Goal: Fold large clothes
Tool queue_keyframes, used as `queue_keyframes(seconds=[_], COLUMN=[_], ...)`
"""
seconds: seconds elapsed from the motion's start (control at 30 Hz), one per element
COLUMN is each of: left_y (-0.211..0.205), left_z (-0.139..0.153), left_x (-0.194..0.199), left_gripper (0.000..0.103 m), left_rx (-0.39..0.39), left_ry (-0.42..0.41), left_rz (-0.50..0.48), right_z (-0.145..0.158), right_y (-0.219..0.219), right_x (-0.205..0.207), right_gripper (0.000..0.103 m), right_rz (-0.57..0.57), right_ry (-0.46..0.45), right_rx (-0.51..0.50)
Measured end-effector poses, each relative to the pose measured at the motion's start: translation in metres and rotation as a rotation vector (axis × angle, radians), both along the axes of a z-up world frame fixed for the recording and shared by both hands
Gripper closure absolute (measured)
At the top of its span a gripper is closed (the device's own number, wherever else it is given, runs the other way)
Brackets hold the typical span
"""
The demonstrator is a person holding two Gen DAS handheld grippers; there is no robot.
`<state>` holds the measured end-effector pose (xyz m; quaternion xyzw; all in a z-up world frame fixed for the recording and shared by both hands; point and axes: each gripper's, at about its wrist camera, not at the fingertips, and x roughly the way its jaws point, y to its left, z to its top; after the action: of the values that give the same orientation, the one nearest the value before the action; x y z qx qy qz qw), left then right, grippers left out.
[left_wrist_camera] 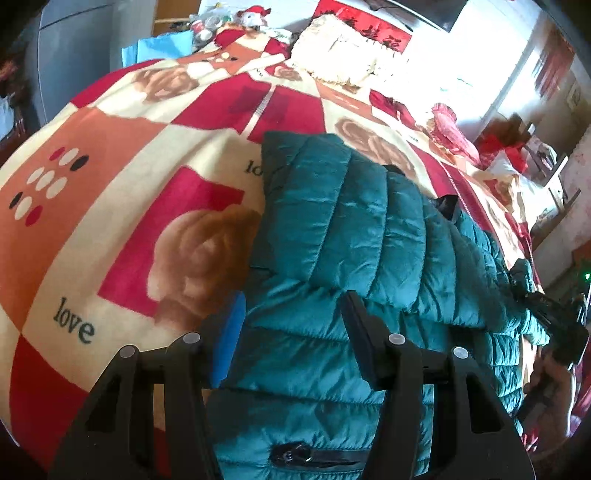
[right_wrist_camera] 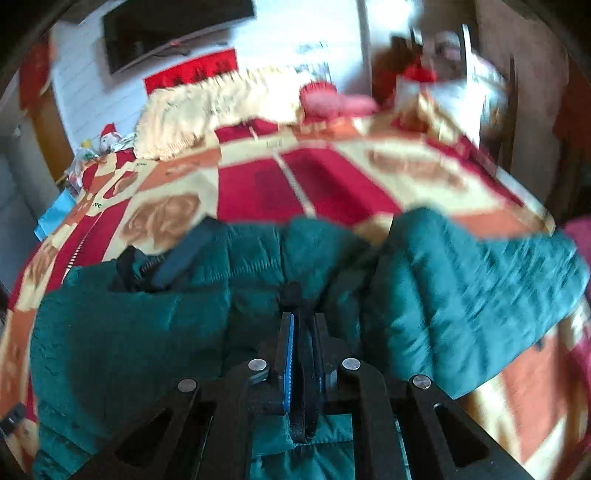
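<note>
A teal quilted puffer jacket [left_wrist_camera: 354, 236] lies on a bed covered by a red, orange and cream blanket [left_wrist_camera: 122, 206]. One sleeve is folded across its body. My left gripper [left_wrist_camera: 291, 314] is open just above the jacket's lower part, near a zip pocket [left_wrist_camera: 314, 458]. My right gripper [right_wrist_camera: 302, 325] is shut on a dark edge of the jacket [right_wrist_camera: 122, 343]; the cloth bunches around the fingers. The right wrist view is blurred. The right gripper also shows in the left wrist view [left_wrist_camera: 561, 328] at the jacket's far right edge.
A cream fringed pillow [left_wrist_camera: 340, 51] and a pink pillow [left_wrist_camera: 450, 129] lie at the head of the bed. A stuffed toy [left_wrist_camera: 253, 16] and clutter sit at the far corner. A dark screen [right_wrist_camera: 173, 33] hangs on the wall. Furniture stands along the right side.
</note>
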<state>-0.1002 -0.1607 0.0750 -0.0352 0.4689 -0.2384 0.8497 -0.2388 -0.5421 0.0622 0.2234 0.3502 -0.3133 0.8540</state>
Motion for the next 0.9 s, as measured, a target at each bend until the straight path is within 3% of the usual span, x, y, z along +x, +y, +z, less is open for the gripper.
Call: queue_keyframes(seconds=[0.13, 0.2, 0.23, 0.33, 0.43, 0.63, 0.73, 0.9], left_y=[-0.012, -0.019, -0.024, -0.038, -0.053, -0.061, -0.063, -0.065], left_z=[0.007, 0.01, 0.011, 0.012, 0.006, -0.02, -0.024, -0.029], left_x=[0.005, 0.009, 0.012, 0.021, 0.031, 0.043, 0.04, 0.038], left_gripper=[0.049, 0.049, 0.049, 0.049, 0.049, 0.049, 0.042, 0.038], left_rx=[0.018, 0.021, 0.025, 0.044, 0.091, 0.143, 0.164, 0.171], left_ry=[-0.032, -0.044, -0.05, -0.072, -0.087, -0.048, -0.075, -0.085], left_rz=[-0.01, -0.009, -0.008, -0.002, 0.008, 0.023, 0.021, 0.008], right_z=[0.008, 0.014, 0.017, 0.025, 0.024, -0.002, -0.022, -0.037], right_y=[0.01, 0.025, 0.033, 0.056, 0.077, 0.115, 0.116, 0.093], right_x=[-0.011, -0.009, -0.006, 0.006, 0.028, 0.087, 0.117, 0.134], right_gripper=[0.09, 0.059, 0.055, 0.055, 0.055, 0.055, 0.055, 0.055], right_rz=[0.025, 0.078, 0.109, 0.16, 0.251, 0.398, 0.403, 0.292], right_ry=[-0.044, -0.052, -0.061, -0.051, -0.047, -0.015, 0.036, 0.084], right_rx=[0.053, 0.037, 0.031, -0.008, 0.024, 0.057, 0.049, 0.006])
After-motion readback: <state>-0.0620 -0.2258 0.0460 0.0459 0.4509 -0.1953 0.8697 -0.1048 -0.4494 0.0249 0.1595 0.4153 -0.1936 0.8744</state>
